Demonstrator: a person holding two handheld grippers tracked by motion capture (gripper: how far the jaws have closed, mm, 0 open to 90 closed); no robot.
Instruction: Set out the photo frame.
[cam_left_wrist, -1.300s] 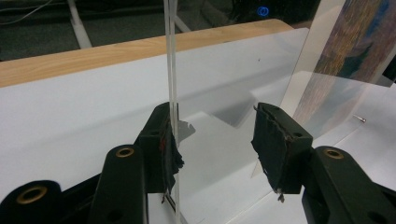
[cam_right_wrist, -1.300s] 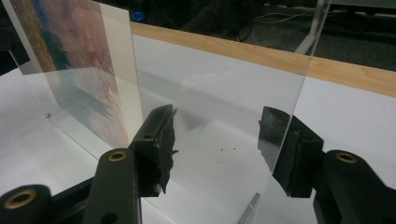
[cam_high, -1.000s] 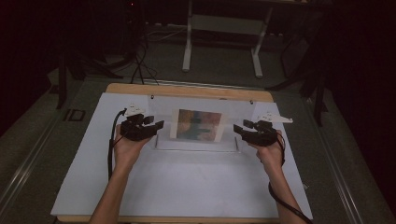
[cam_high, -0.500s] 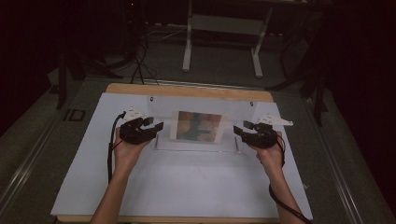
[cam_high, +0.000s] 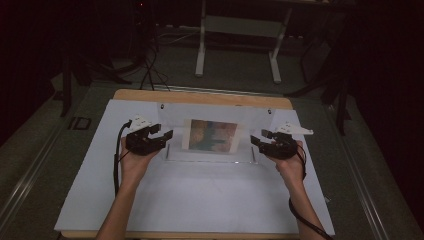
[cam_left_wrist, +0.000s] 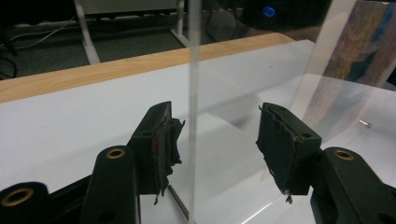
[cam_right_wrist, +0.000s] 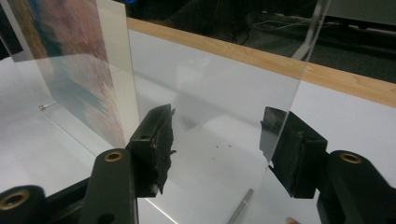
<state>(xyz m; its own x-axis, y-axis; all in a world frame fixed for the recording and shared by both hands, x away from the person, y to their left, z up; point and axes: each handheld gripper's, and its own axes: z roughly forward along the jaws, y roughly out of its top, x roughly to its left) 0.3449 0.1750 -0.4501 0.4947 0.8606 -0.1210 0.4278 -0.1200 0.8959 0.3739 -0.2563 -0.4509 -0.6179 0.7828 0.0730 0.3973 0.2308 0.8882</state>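
A clear acrylic panel stands upright across the middle of the white table, with a colourful picture at its centre. My left gripper is at the panel's left edge. In the left gripper view the panel's edge runs up between the open jaws of the left gripper, closer to the left pad. My right gripper is at the panel's right edge. There the panel passes between the open jaws of the right gripper, and its edge lies by the right pad.
A clear base strip lies flat in front of the panel, and a small metal pin sticks out near its foot. The table's wooden far edge runs behind. A stand's legs and cables lie on the dark floor beyond.
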